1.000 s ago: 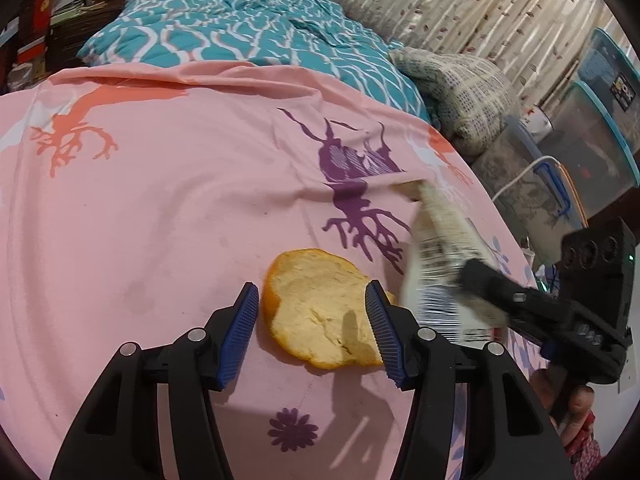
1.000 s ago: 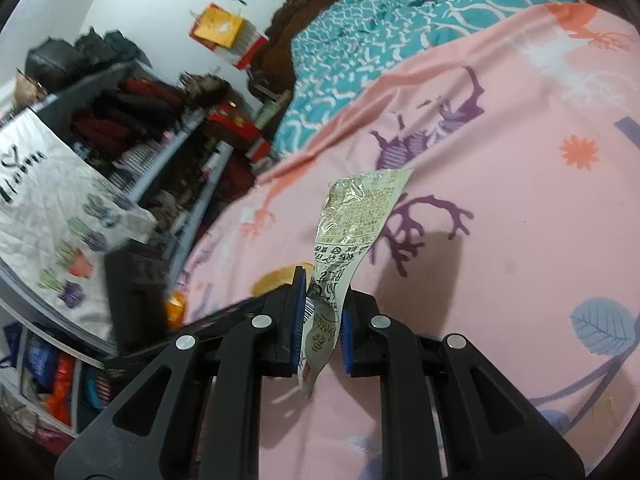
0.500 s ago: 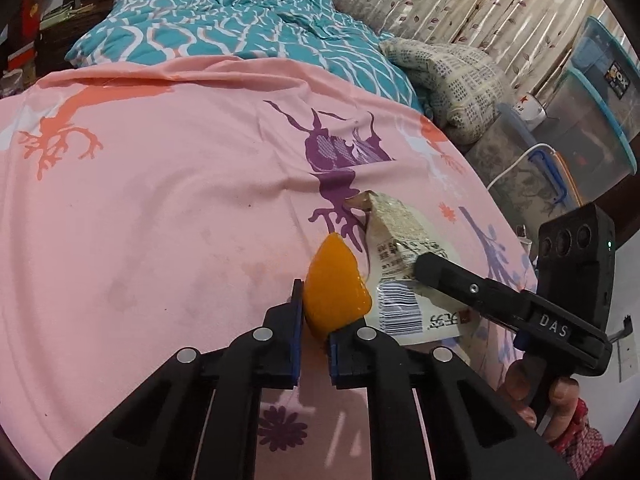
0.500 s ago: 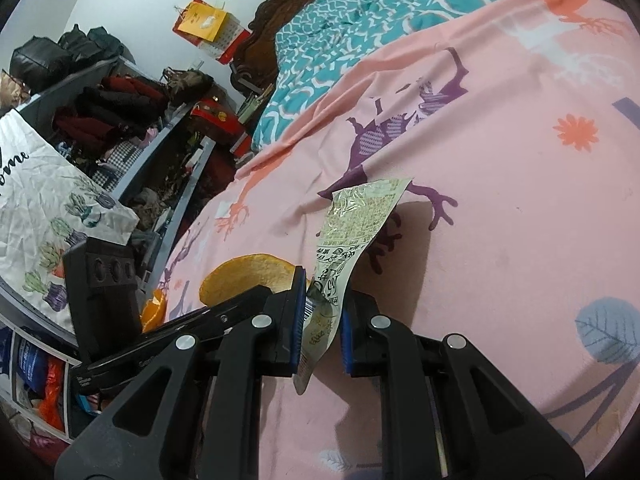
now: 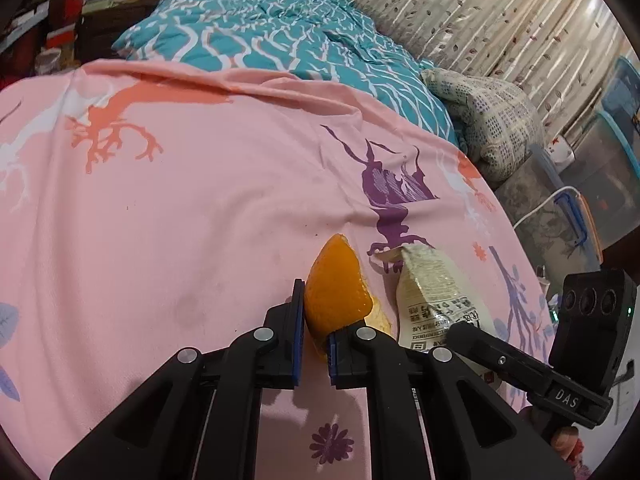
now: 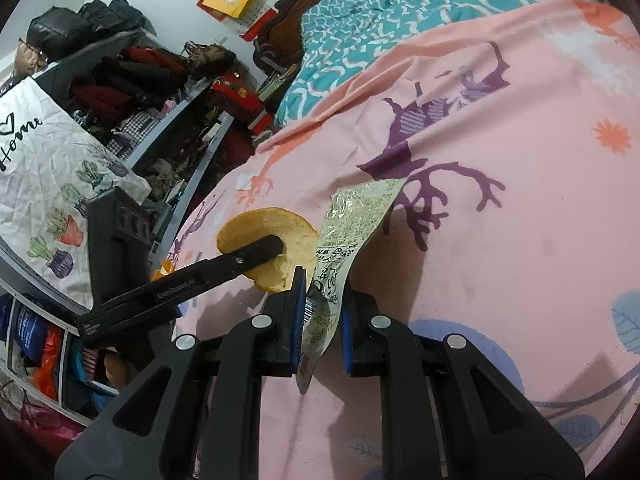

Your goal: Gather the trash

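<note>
Where it gaped a second ago, the left hand-held gripper [image 5: 311,334] now pinches the orange peel [image 5: 336,300]; the right [image 6: 322,316] clamps the wrapper [image 6: 352,232].

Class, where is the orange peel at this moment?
The orange peel is pinched in the left tool, low in the middle of the left wrist view, above the pink sheet, with the wrapper just to its right.

One orange peel [image 5: 336,284] and one crinkled snack wrapper [image 6: 352,228] are showing above one pink bedsheet [image 5: 200,200]. Two black grippers are sitting in view, left gripper [image 5: 312,344] and right gripper [image 6: 322,320]. One teal quilt [image 5: 280,40] is lying beyond.
</note>
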Demonstrator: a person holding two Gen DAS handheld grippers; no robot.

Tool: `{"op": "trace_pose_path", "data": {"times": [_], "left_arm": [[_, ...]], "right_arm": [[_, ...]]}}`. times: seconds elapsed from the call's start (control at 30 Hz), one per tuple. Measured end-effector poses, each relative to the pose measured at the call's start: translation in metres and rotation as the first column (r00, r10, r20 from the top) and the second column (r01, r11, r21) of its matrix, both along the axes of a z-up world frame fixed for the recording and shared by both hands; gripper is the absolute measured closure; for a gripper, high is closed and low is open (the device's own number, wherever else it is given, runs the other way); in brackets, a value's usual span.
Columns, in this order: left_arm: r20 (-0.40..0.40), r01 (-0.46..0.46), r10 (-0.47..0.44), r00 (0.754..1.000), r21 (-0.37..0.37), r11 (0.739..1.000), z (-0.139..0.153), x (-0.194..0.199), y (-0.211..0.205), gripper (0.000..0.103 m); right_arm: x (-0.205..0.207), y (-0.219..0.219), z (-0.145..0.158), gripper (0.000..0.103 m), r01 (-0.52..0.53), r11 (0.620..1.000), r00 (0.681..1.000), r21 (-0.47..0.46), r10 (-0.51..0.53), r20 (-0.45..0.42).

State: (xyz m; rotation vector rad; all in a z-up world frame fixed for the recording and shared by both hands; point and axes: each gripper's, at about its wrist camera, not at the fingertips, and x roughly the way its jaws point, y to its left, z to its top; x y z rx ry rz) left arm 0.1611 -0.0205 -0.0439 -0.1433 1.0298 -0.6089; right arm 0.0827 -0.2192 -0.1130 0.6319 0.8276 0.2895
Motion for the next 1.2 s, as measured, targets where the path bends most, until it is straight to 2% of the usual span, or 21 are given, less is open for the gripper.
{"op": "trace_pose_path", "data": {"times": [0.23,0.3,0.37,0.4,0.5,0.57,0.63,0.77,0.8,0.9,1.07,1.2], "left_arm": [[-0.002,0.007,-0.007,1.000,0.027,1.000,-0.003,-0.001,-0.005,0.093],[0.003,0.009,-0.009,1.000,0.036,0.999,-0.003,-0.002,-0.006,0.087],[0.010,0.014,-0.014,1.000,0.036,0.999,-0.002,-0.004,-0.008,0.073],[0.021,0.014,-0.015,1.000,0.042,0.999,-0.001,-0.005,-0.009,0.072],[0.036,0.019,-0.022,0.999,0.063,0.998,0.000,-0.007,-0.013,0.073],[0.048,0.025,-0.029,0.998,0.076,0.997,0.000,-0.009,-0.016,0.083],[0.048,0.029,-0.034,0.998,0.087,0.996,-0.001,-0.010,-0.018,0.089],[0.062,0.025,-0.031,0.998,0.093,0.995,0.001,-0.012,-0.019,0.092],[0.068,0.025,-0.032,0.997,0.095,0.995,0.002,-0.012,-0.020,0.093],[0.085,0.029,-0.037,0.996,0.090,0.996,0.005,-0.014,-0.021,0.094],[0.045,0.038,-0.041,0.998,0.067,0.997,0.004,-0.014,-0.025,0.094],[0.062,0.067,-0.072,0.996,0.085,0.994,0.011,-0.018,-0.042,0.094]], "right_arm": [[-0.005,-0.023,-0.016,0.077,0.072,0.991,0.996,0.115,-0.066,-0.055],[-0.009,-0.028,-0.017,0.074,0.084,0.987,0.996,0.136,-0.077,-0.053],[-0.015,-0.034,-0.017,0.071,0.091,0.984,0.996,0.156,-0.086,-0.038],[-0.019,-0.037,-0.017,0.070,0.097,0.982,0.995,0.161,-0.093,-0.034],[-0.024,-0.042,-0.017,0.070,0.105,0.978,0.994,0.182,-0.101,-0.030],[-0.024,-0.043,-0.017,0.070,0.104,0.977,0.994,0.186,-0.101,-0.030],[-0.023,-0.042,-0.018,0.070,0.088,0.981,0.996,0.173,-0.084,-0.030],[-0.018,-0.035,-0.017,0.072,0.056,0.990,0.998,0.131,-0.051,-0.042],[-0.017,-0.033,-0.017,0.085,0.053,0.991,0.998,0.120,-0.048,-0.046],[-0.016,-0.029,-0.014,0.093,0.040,0.996,0.998,0.084,-0.037,-0.045],[-0.024,-0.036,-0.012,0.096,0.060,0.991,0.998,0.120,-0.057,-0.022],[-0.031,-0.049,-0.010,0.096,0.090,0.986,0.996,0.140,-0.089,-0.012]]}}
